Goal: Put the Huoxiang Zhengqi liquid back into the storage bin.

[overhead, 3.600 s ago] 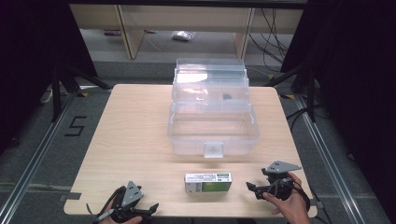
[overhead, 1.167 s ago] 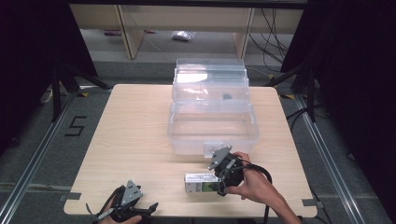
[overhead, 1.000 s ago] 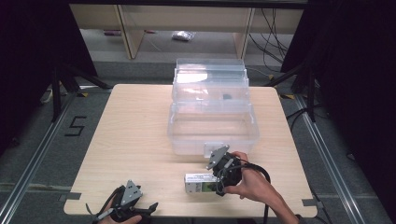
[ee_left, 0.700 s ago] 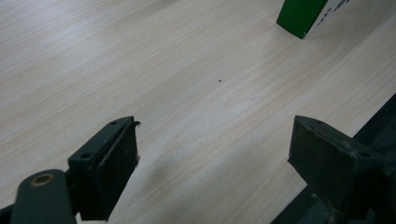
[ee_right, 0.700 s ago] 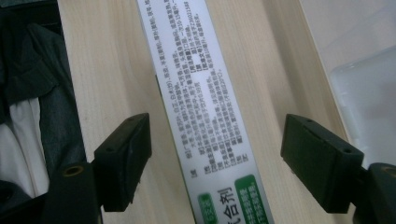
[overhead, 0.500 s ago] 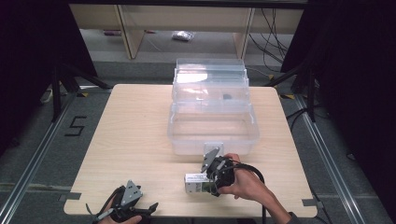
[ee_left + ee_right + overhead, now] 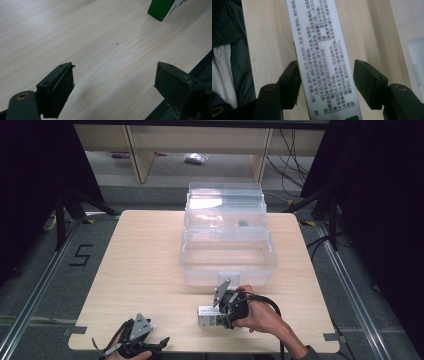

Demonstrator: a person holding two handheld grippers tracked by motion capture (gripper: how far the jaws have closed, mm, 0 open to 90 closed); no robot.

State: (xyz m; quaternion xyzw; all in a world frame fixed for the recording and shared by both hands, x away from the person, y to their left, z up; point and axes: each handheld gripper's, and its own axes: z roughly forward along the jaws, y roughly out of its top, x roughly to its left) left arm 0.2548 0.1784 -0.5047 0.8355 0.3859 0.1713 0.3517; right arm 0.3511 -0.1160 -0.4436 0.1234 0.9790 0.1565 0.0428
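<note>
A long white and green carton (image 7: 206, 316) lies on the table near the front edge, in front of the clear bin. My right gripper (image 7: 219, 318) reaches down over its right part. In the right gripper view the carton (image 7: 322, 50), printed with small text, runs between the jaws of the right gripper (image 7: 327, 72). The jaws have just been closing on it; the left pad is at its edge and a thin gap remains at the right pad. My left gripper (image 7: 157, 343) rests open at the front left, and the left gripper (image 7: 115, 72) has bare table between its jaws, with the carton's green corner (image 7: 160, 8) far ahead.
A clear plastic bin (image 7: 227, 270) with its lid tipped open behind stands mid-table, just beyond the carton. The light wooden table (image 7: 140, 260) ends close to both hands. Dark stands and a shelf surround the table.
The right hand came from the table's right front edge leftward to the carton and lowered over it; its jaws have narrowed around the carton. The left gripper has stayed put.
</note>
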